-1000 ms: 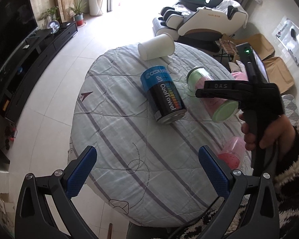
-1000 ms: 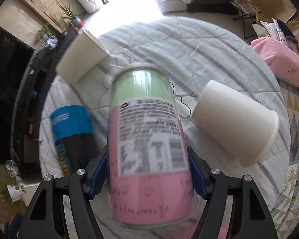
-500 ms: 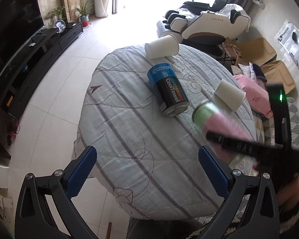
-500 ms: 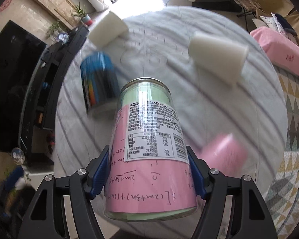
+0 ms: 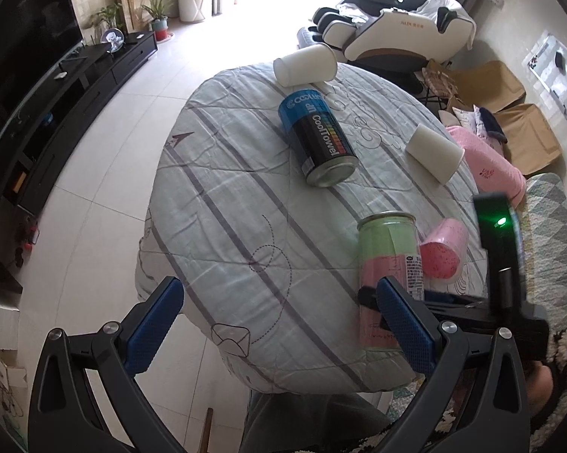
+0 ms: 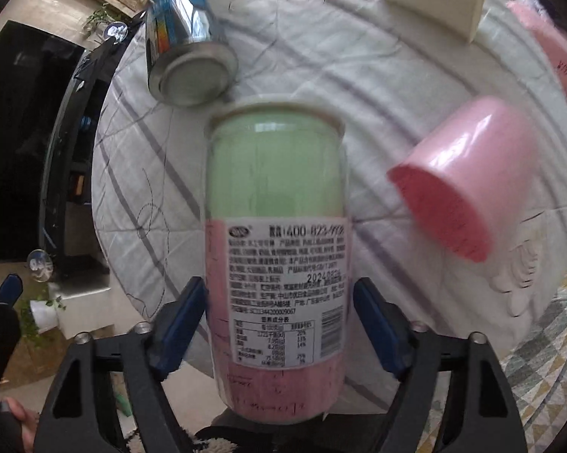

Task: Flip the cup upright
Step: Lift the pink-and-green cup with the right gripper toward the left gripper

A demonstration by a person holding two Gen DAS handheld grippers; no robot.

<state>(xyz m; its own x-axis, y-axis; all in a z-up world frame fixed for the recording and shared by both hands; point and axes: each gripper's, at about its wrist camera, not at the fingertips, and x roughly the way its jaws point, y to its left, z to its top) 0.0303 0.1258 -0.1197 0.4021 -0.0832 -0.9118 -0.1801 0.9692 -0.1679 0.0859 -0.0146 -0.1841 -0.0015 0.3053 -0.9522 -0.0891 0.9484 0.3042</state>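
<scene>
Round table (image 5: 215, 204) covered in a pale blue quilted cloth with grey stripes and line doodles; it sits on a glossy white tile floor (image 5: 106, 120).

Right gripper (image 6: 279, 324) clamps the green-and-pink can (image 6: 276, 234) low on its pink half, blue pads pressed on both sides. In the left wrist view the can (image 5: 389, 260) stands roughly upright at the near right edge of the table, the right gripper (image 5: 415, 302) reaching in from the right; whether its base touches the cloth can't be told.

Left gripper (image 5: 279, 324) is spread wide with nothing between its fingers, hovering at the near edge of the table.

Pink cup (image 5: 444, 251) lies on its side just right of the can, mouth facing near. Blue and black CoolTowel can (image 5: 315, 136) lies on its side mid-table, metal end toward the camera. One white cup (image 5: 306, 64) lies on its side at the far edge; another white cup (image 5: 434, 153) lies on its side toward the right edge.

Room: black TV console (image 5: 76, 87) along the left wall, potted plants (image 5: 157, 15) at the far left, a white massage chair (image 5: 396, 34) far behind the table, cardboard boxes (image 5: 510, 113) and a pink blanket (image 5: 487, 166) on the right, a patterned rug (image 5: 551, 234) near right. Bright window light at the far end.
</scene>
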